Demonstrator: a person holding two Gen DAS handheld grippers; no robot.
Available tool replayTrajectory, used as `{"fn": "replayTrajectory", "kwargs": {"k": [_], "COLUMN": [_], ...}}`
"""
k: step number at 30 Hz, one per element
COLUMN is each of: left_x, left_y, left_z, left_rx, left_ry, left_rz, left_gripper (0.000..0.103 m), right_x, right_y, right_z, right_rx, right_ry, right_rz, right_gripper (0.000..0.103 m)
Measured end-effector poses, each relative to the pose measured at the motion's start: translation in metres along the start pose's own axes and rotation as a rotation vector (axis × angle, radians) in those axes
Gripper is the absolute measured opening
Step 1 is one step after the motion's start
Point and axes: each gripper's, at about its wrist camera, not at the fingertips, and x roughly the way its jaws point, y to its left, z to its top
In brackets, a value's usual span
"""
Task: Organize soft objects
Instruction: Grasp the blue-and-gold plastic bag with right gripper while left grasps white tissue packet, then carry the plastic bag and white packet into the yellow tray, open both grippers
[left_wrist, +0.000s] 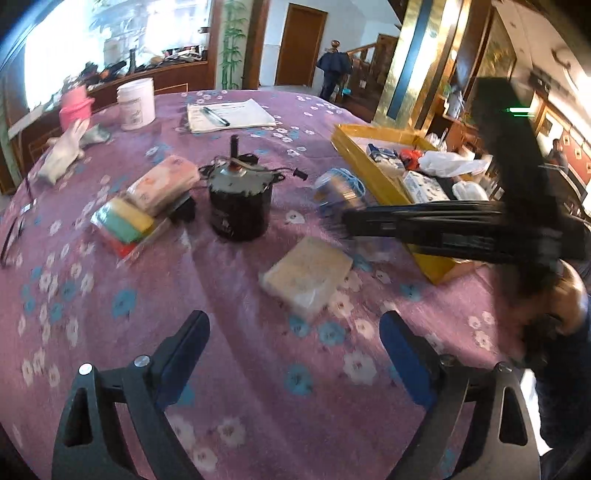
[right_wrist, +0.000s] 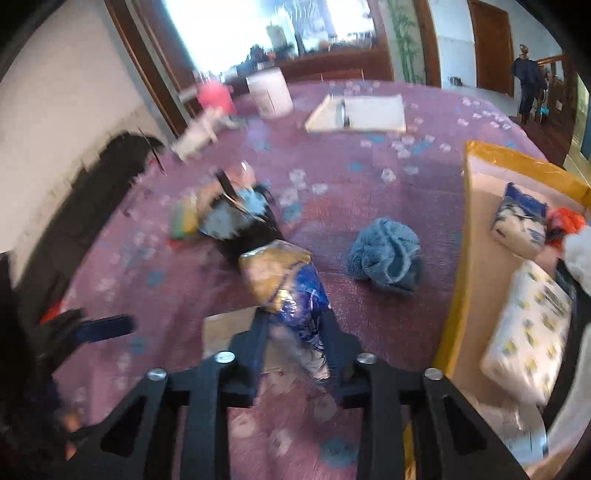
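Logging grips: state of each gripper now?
Left gripper: open, empty.
Right gripper: shut on shiny blue-and-gold packet.

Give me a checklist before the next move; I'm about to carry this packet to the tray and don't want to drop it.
1. Right tool grips the packet: ok.
2. Left tool open and empty: ok.
3. Bare room in the tray: ok, near its left wall.
4. Way to the tray free: not ok, the cloth lies between; probably go over it.
5. Packet lifted off the table: cannot tell, too blurred.
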Motion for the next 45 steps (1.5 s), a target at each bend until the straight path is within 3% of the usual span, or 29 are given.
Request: {"fn": "replayTrajectory", "kwargs": {"k": [4, 9, 12, 14, 17, 19, 25, 36, 45], "left_x": [0.034, 0.066, 0.068, 0.059, 0.045, 0.03, 0.002, 0.016, 0.046], "left_y": [-0.004, -0.015, -0.018, -0.015, -0.013, -0.016, -0.044, -0.105, -0.144], "left_z": [0.019, 0.025, 0.02, 0.017, 0.013, 0.013, 0.027, 0.071, 0.098], "left_rx": [0.032, 0.105, 0.118, 0.086, 0.057, 0.027, 0.051, 0.096, 0.122], "left_ry": [0.077, 0.117, 0.099, 0.08, 0.049, 0.019, -0.061, -0.105, -0.084], "left_rz": [-0.011, 0.016, 0.071, 0.06, 0.068, 0.014, -0.04, -0.13, -0.147], "left_gripper": [0.093, 0.092, 0.056, 0.049, 0.049, 0.049, 0.049, 0.049, 0.05], "right_x": [-0.039, -0.065, -0.083, -0.096, -0.111, -0.12, -0.124, -0.145, -0.151], "right_y": [-0.008, -0.026, -0.038, -0.046, -0.055, -0.061, -0.076, -0.097, -0.134], "right_z": [-0.011, -0.023, -0.03, -0.034, -0.036, -0.039, -0.043, -0.034, -0.027], "right_rx": [0.049, 0.098, 0.122, 0.135, 0.151, 0.168, 0.226, 0.256, 0.314], "right_ry": [-0.11, -0.159, -0.196, -0.225, -0.266, -0.296, -0.315, -0.37, -0.38], "right_rz": [0.054, 0.081, 0.088, 0.09, 0.078, 0.077, 0.065, 0.017, -0.043], "right_gripper": [0.03, 0.03, 0.03, 0.03, 0.03, 0.03, 0.03, 0.03, 0.03]}}
